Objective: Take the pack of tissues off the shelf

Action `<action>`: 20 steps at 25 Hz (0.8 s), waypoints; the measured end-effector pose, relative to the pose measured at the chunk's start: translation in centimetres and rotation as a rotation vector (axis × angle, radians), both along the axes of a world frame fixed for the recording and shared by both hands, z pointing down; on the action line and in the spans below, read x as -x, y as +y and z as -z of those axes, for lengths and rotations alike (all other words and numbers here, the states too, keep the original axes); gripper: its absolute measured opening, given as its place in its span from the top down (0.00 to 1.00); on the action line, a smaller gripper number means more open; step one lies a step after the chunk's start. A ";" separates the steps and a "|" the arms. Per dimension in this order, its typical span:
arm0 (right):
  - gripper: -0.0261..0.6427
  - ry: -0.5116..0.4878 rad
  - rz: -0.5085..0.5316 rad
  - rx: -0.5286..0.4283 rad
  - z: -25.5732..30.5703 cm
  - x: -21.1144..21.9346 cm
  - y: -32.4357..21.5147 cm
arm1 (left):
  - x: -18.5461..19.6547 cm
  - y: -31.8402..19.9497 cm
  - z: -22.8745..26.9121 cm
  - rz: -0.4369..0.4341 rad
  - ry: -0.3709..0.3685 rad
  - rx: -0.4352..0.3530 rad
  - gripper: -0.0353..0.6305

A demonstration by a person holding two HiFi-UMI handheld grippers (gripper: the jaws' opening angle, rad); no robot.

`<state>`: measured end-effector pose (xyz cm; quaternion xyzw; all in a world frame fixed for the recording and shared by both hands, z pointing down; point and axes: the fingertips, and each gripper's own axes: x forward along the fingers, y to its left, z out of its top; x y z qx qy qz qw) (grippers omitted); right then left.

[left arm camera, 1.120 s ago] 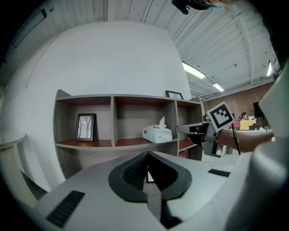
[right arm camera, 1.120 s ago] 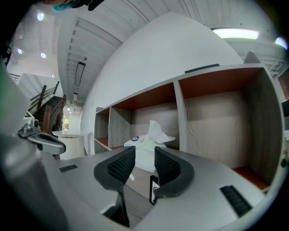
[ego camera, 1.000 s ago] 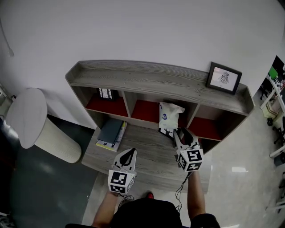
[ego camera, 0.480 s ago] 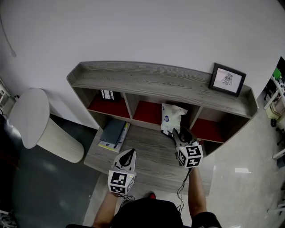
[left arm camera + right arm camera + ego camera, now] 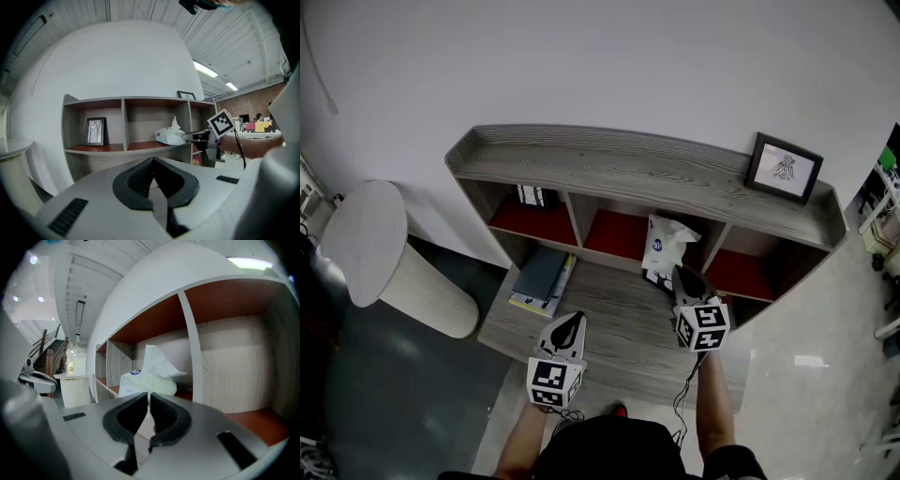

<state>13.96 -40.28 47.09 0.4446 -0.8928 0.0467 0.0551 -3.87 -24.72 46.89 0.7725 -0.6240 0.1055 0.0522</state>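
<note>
Grey wood shelf (image 5: 637,171) over the desk (image 5: 614,328), books (image 5: 538,279) at the desk's left, white pack of tissues (image 5: 667,244) with unreadable round blue logo in the middle cubby, right hand-held gripper (image 5: 678,274) just closed onto its front edge, left hand-held gripper (image 5: 570,322) closed, empty

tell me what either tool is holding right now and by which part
The right tool, jaws just closed, pinches the pack of tissues by its near end. The left tool is shut on nothing.
</note>
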 end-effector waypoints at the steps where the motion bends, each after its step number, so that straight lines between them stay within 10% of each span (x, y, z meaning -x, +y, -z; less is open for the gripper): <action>1: 0.90 -0.001 0.001 -0.006 0.1 0.0 0.1 | 0.0 0.1 0.0 -0.001 0.001 -0.001 0.94; 20: 0.92 -0.034 0.032 -0.184 6.6 0.4 7.4 | 0.2 3.6 0.7 0.000 0.023 -0.033 0.94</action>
